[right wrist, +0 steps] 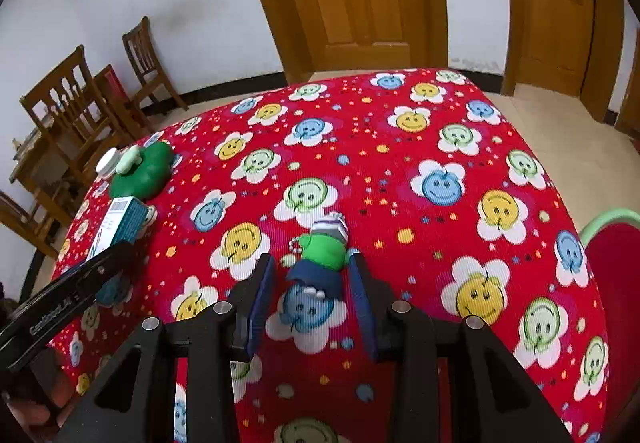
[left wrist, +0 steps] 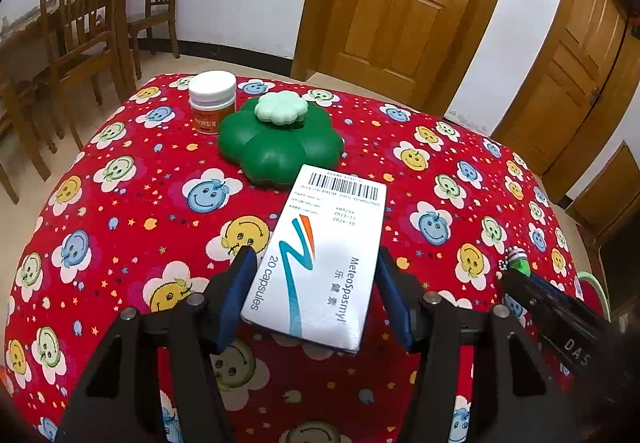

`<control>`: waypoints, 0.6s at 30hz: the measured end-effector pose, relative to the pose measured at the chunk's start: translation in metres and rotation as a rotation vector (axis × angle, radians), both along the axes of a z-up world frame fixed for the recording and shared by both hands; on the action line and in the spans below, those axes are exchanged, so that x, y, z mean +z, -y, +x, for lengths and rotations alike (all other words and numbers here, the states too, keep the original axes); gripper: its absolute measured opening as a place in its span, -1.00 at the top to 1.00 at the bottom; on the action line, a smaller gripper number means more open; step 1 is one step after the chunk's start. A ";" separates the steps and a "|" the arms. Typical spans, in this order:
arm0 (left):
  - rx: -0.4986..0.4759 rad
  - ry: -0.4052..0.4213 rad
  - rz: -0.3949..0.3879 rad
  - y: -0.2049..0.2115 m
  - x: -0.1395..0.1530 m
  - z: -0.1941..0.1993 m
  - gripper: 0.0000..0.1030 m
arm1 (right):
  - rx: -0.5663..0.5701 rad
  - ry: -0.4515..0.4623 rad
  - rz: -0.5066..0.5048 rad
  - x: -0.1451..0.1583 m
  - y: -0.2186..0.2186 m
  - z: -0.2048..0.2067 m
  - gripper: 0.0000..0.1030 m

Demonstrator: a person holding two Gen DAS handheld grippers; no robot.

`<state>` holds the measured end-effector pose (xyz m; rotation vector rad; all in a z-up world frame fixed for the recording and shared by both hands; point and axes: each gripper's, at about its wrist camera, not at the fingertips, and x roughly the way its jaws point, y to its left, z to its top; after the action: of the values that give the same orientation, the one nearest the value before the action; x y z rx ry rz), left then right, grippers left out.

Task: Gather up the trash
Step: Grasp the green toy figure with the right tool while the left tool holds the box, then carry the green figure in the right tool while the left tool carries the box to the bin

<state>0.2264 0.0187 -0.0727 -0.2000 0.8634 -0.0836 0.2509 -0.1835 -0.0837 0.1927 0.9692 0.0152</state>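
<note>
Grasp step: left gripper (left wrist: pixel 316 285) open astride medicine box (left wrist: pixel 320 255), right gripper (right wrist: pixel 312 285) open astride small figurine (right wrist: pixel 324 255) mid-table; next, close and lift.

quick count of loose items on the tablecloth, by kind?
Medicine box, between the left tool's fingers: 1
Pill bottle, white cap: 1
Green flower-shaped container: 1
Small green toy figure with striped hat, between the right tool's fingers: 1
Total: 4
</note>
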 end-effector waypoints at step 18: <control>-0.062 0.040 -0.024 0.016 0.029 -0.029 -0.17 | -0.023 0.055 0.054 0.020 0.015 -0.030 0.57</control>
<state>0.1974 0.0024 -0.0436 -0.1938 0.8295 -0.1555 0.2206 -0.1982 -0.0638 0.2518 0.9122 0.0252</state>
